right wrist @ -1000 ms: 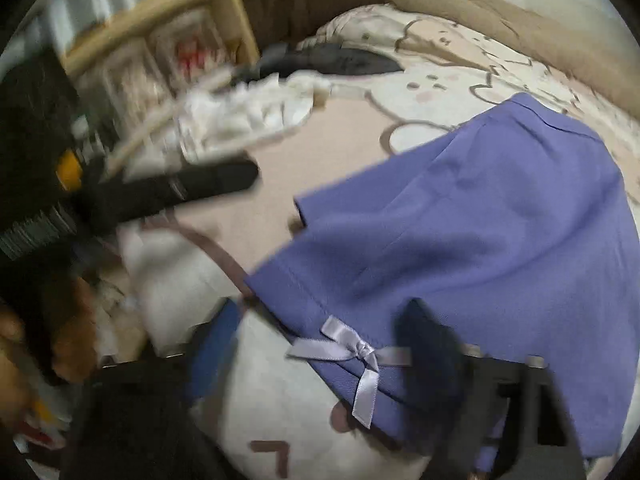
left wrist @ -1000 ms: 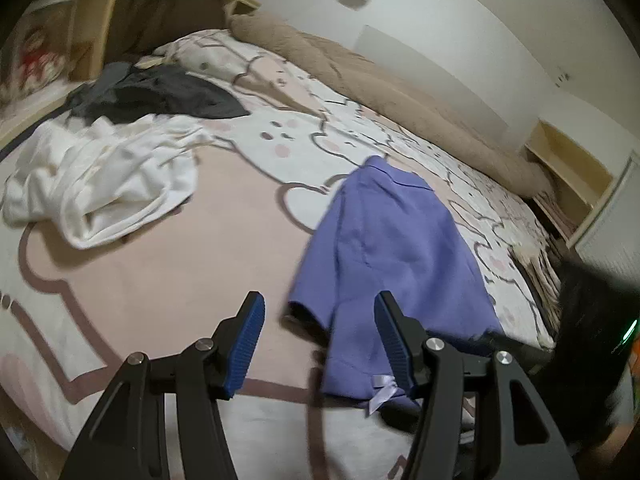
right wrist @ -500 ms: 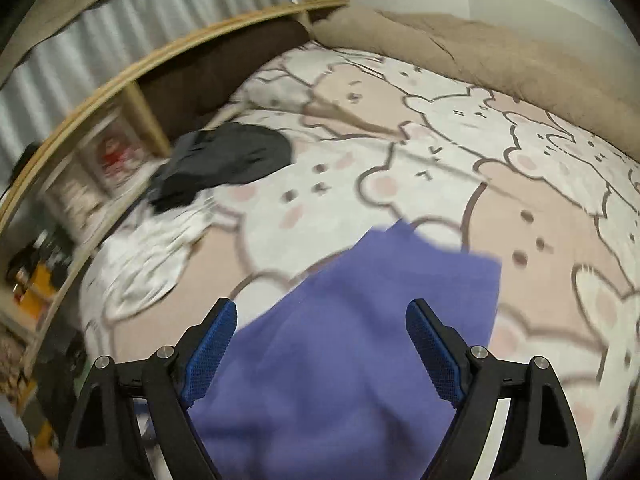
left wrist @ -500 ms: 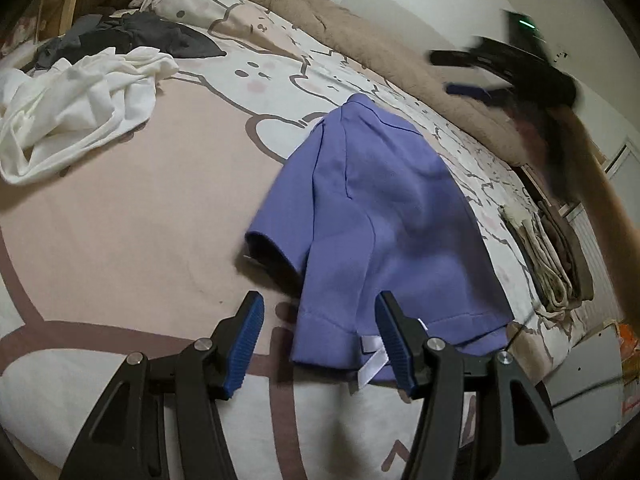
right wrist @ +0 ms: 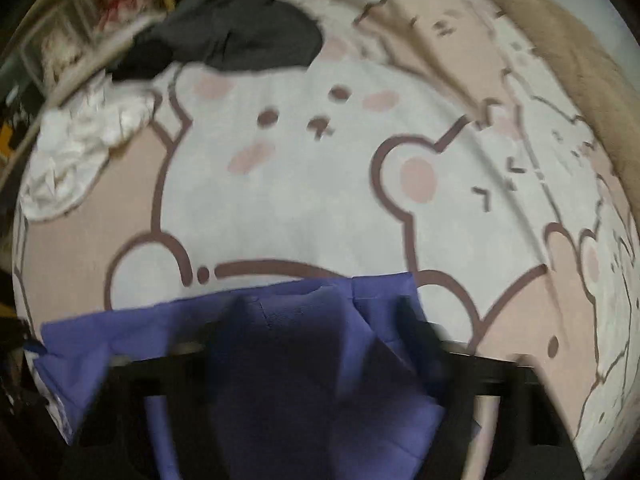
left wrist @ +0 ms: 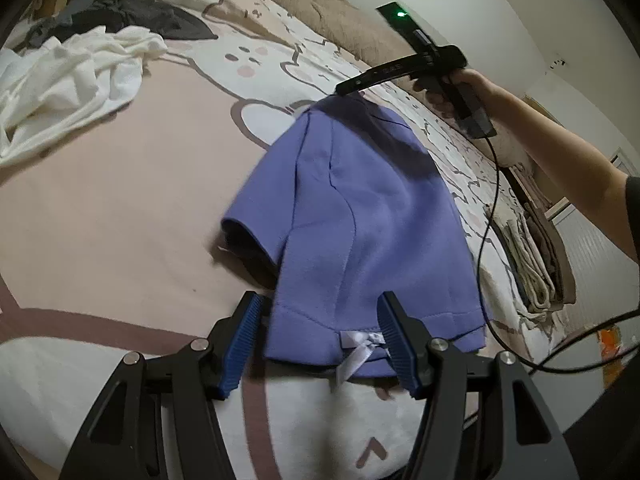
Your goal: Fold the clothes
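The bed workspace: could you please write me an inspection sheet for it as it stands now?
Surface: bed sheet with bear print.
Job's things: purple top lying flat, bow at near hem.
Clutter: white garment, dark garment, folded stack at the bed's edge.
Grippers: left gripper open, jaws astride the hem; right gripper over the far end, blurred.
Cables: black cable hanging from the right gripper.
Surroundings: tan blanket, wall.

Spread on the bed (left wrist: 120,208) near its middle: a shirt (left wrist: 360,216). Toward the far left corner, a crumpled garment (left wrist: 72,84), with a heap of clothes (left wrist: 132,20) behind. At the right edge, folded clothes (left wrist: 536,256).
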